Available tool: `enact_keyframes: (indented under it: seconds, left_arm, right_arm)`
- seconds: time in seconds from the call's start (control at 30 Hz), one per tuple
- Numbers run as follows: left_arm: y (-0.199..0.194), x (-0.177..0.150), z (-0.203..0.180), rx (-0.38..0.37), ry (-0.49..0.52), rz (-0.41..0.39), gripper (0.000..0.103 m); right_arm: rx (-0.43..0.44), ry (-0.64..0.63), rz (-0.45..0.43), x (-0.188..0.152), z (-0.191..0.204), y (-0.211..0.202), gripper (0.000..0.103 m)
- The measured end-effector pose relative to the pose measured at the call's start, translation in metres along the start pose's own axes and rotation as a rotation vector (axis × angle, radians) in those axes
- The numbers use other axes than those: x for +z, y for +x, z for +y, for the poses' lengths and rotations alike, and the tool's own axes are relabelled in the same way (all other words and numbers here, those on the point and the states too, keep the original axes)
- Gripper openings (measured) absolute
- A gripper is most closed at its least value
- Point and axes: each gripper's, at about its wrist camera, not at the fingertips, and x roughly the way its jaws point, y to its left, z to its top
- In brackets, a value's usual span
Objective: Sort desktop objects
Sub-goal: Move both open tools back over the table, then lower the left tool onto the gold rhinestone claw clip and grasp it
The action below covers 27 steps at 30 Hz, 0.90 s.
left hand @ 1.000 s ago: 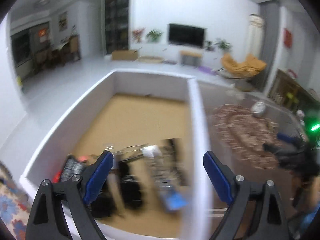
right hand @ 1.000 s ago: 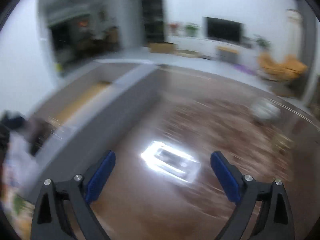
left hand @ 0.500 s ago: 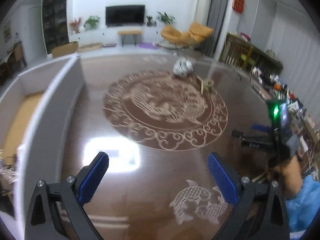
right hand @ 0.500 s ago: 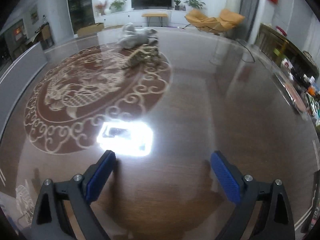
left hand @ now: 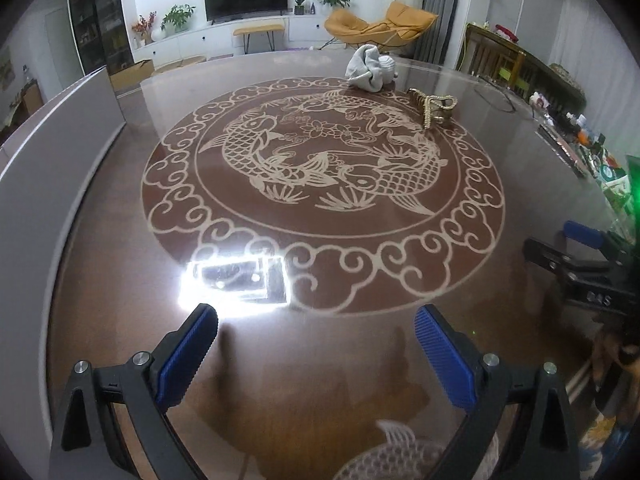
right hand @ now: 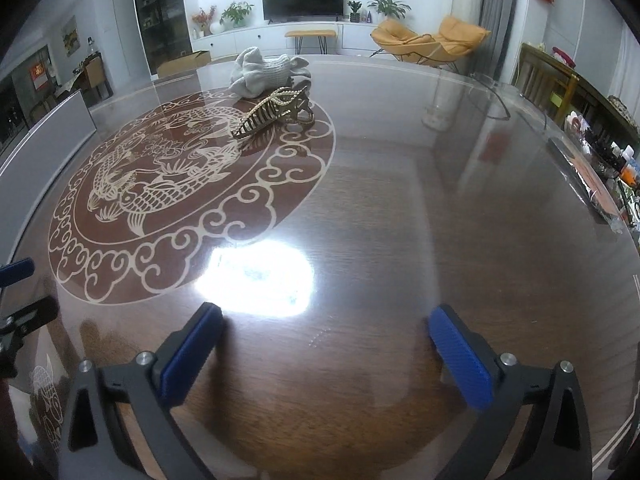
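A gold hair claw clip (left hand: 434, 108) (right hand: 276, 114) lies on the far side of the brown table, on the rim of its koi medallion (left hand: 320, 168). Just behind it sits a bundle of grey cloth (left hand: 370, 68) (right hand: 266, 70). My left gripper (left hand: 316, 320) hangs open over the near part of the table with nothing between its blue pads. My right gripper (right hand: 326, 316) is also over bare table; its jaws are opening and hold nothing. Both are well short of the clip. The right gripper (left hand: 580, 248) also shows at the right edge of the left wrist view.
A white box wall (left hand: 60, 132) (right hand: 48, 124) runs along the table's left side. Bottles and small clutter (right hand: 608, 164) line the right edge. A bright lamp reflection (right hand: 256, 280) glares on the tabletop in front of both grippers.
Both views have swung from the white box and its contents to the table with the medallion. The left gripper came out of the box to the right; both now sit lower over the table.
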Motion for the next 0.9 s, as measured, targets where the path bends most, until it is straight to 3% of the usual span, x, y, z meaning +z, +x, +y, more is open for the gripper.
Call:
enact_keyframes:
  seconds: [0.37,0.7,0.77,0.9]
  left_arm:
    - [0.032,0.033,0.000,0.008,0.046,0.008,0.103]
    - [0.082,0.117,-0.005,-0.048,0.130,0.040,0.103]
    - [0.086,0.137,-0.011,-0.089,0.141,0.014,0.103]
    - [0.094,0.177,-0.037,-0.274,0.152,0.011,0.103]
  right_arm:
    - [0.000,0.000,0.000,-0.001,0.003,-0.001,0.103]
    - [0.000,0.000,0.000,0.000,-0.001,0.000,0.103]
    - [0.000,0.000,0.000,0.000,0.002,0.000,0.103]
    - [0.000,0.000,0.000,0.000,0.002,0.000,0.103]
